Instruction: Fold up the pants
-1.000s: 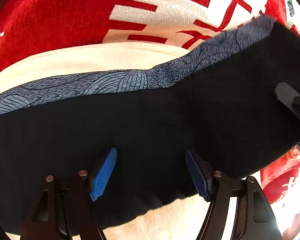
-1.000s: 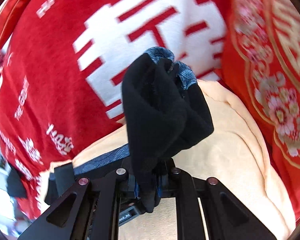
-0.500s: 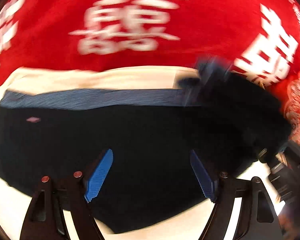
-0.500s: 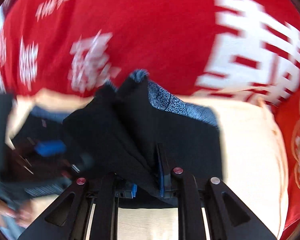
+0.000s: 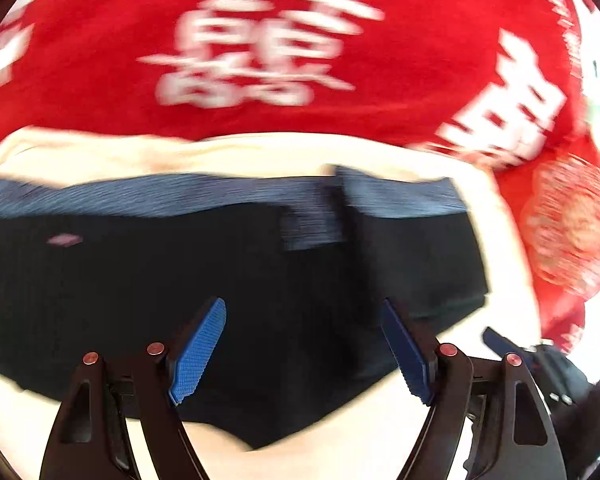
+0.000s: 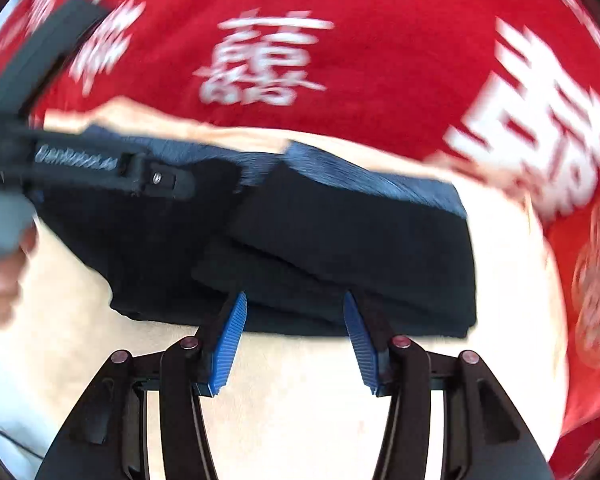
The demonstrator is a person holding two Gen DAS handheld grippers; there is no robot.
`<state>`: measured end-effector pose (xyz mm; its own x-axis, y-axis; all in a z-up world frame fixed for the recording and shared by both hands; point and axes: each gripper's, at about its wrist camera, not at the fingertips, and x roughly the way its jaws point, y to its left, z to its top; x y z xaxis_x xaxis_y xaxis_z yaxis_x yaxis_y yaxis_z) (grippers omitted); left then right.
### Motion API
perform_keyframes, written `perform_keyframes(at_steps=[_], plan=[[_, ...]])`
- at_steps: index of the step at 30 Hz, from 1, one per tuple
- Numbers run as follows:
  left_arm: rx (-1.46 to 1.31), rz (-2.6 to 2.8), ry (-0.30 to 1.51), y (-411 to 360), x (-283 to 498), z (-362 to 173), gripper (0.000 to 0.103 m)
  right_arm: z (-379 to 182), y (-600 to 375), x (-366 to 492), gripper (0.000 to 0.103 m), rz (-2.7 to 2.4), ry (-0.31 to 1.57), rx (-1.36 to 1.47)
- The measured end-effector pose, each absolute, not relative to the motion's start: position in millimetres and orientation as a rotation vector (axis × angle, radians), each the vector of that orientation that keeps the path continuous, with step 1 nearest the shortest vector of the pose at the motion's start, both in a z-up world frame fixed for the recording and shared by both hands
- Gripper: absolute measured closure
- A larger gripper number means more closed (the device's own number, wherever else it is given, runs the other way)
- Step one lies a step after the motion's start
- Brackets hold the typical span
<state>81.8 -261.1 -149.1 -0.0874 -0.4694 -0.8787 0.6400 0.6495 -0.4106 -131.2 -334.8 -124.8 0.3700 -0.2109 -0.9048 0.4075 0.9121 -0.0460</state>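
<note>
- The pants [image 5: 148, 288] are black with a blue-grey patterned waistband [image 5: 140, 196], and they lie flat on a cream cloth [image 5: 260, 152] that sits on a red cover with white characters [image 5: 260, 40].
- In the right wrist view the pants [image 6: 340, 248] show a folded part stacked on top, its edges lying in layers toward the near side, with the waistband [image 6: 372, 176] running along the far edge.
- A small pinkish mark [image 5: 64, 240] shows on the black fabric near the left end in the left wrist view.
- The left hand-held gripper [image 5: 300, 352] hangs over the middle of the pants with its jaws spread wide; its blue pads [image 5: 198, 352] stand well apart and nothing is caught between them.
- The right hand-held gripper [image 6: 296, 340] is at the near edge of the folded pants. Its jaws have just been opening, and the blue pads [image 6: 228, 340] stand apart with only the cream cloth and the fabric edge seen between them, not gripped.
- From the right wrist view, the left hand-held gripper's black body [image 6: 100, 160] crosses the far left part of the pants, and a person's hand [image 6: 2, 276] holds it at the left edge.
- From the left wrist view, part of the right hand-held gripper [image 5: 540, 364] shows at the lower right, just beside the corner of the pants.
- Both views are blurred, so fine detail of the folds cannot be made out.
</note>
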Motion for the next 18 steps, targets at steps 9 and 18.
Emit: perform_keyframes(at_steps=[9, 18], plan=[[0.166, -1.056, 1.536, -321, 62, -173, 0.059, -130, -399, -182, 0.058, -0.473, 1.145, 0.474], [0.252, -1.013, 1.568, -287, 56, -177, 0.093, -121, -413, -196, 0.069, -0.459, 1.135, 0.556]])
